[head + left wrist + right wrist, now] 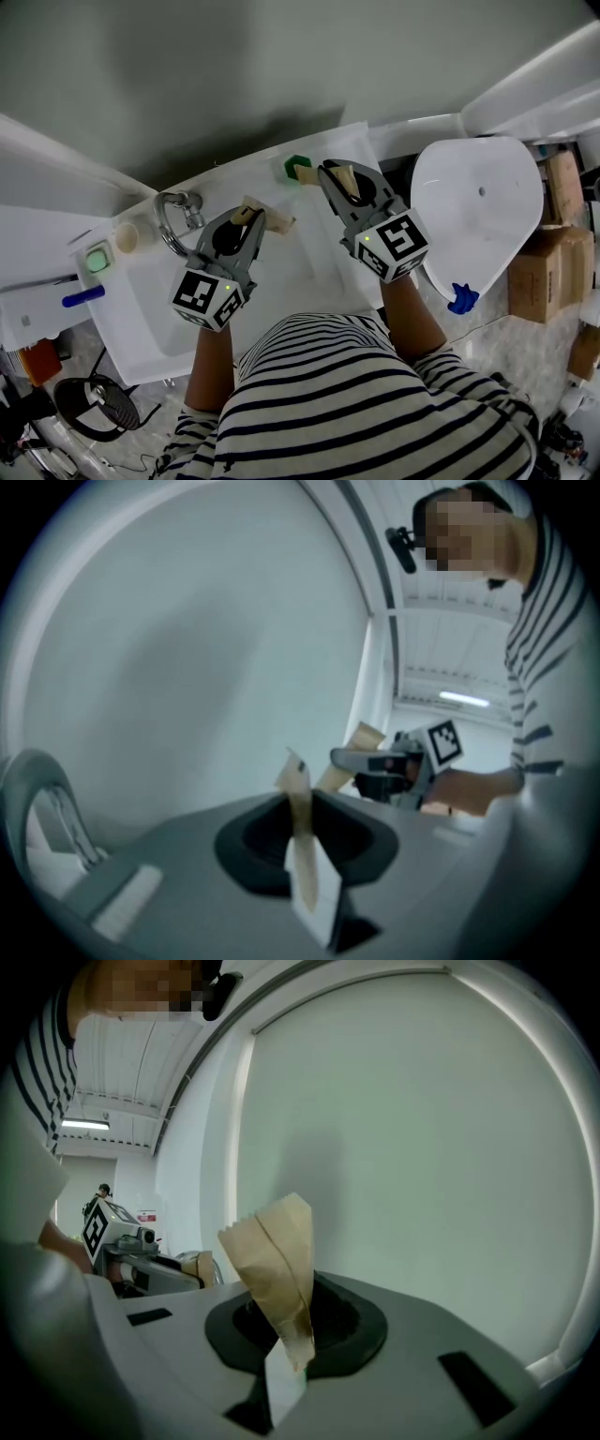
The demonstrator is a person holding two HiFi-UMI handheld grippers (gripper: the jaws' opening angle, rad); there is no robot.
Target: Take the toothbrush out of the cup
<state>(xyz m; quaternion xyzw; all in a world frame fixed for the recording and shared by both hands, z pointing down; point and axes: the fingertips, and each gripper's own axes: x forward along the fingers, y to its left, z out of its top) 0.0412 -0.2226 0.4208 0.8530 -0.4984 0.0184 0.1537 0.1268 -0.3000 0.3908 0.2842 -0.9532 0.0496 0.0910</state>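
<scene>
A white sink point(141, 323) is set in the worktop, and a curved chrome tap point(174, 221) stands at its back left corner. Behind it there is a plain grey wall point(234, 66). To the right, a second white basin point(478, 211) is standing tilted, apart from the sink. A small blue object point(462, 299) is touching its lower edge. Brown cardboard boxes point(542, 272) are stacked just beside this basin, on the far right. At the lower left, on the floor, lies a black round wire frame point(94, 408), and near it an orange-red object point(37, 361).

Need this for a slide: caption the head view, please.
Left gripper and right gripper, both shut, held over a white sink; a green cup sits on its back rim.
</scene>
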